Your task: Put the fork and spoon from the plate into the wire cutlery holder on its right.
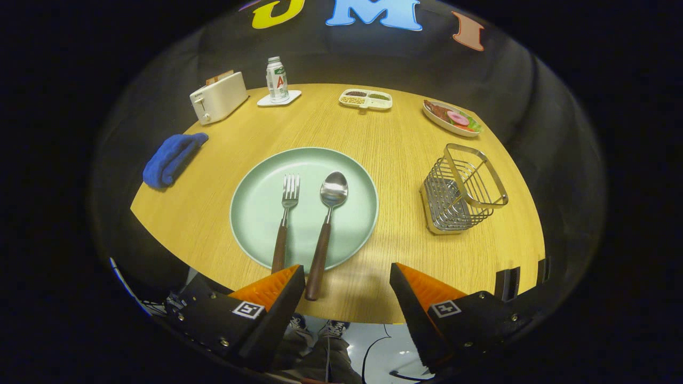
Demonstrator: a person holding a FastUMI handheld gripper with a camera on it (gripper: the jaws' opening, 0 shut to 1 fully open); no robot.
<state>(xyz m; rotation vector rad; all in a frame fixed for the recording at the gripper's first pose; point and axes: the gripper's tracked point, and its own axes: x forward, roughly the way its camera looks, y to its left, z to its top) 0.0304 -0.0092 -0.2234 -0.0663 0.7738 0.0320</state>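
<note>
A rolled blue cloth (172, 159) lies at the left side of the light wooden table (373, 154), with a white toaster (218, 97) beyond it and a small bottle (277, 80) on a white coaster (279, 98). The round pale-green plate (256, 213) sits just ahead of the gripper (347, 277), whose jaws are spread wide with nothing between them. On the plate lie a steel fork with a dark wooden handle (284, 221) and, to its right, a matching spoon (325, 229), whose handle end overhangs the rim near the left finger. Farther back stand a divided cream tray (366, 99) and an oval dish of food (452, 118). The wire cutlery holder (461, 189) stands right of the plate, apart from it.
</note>
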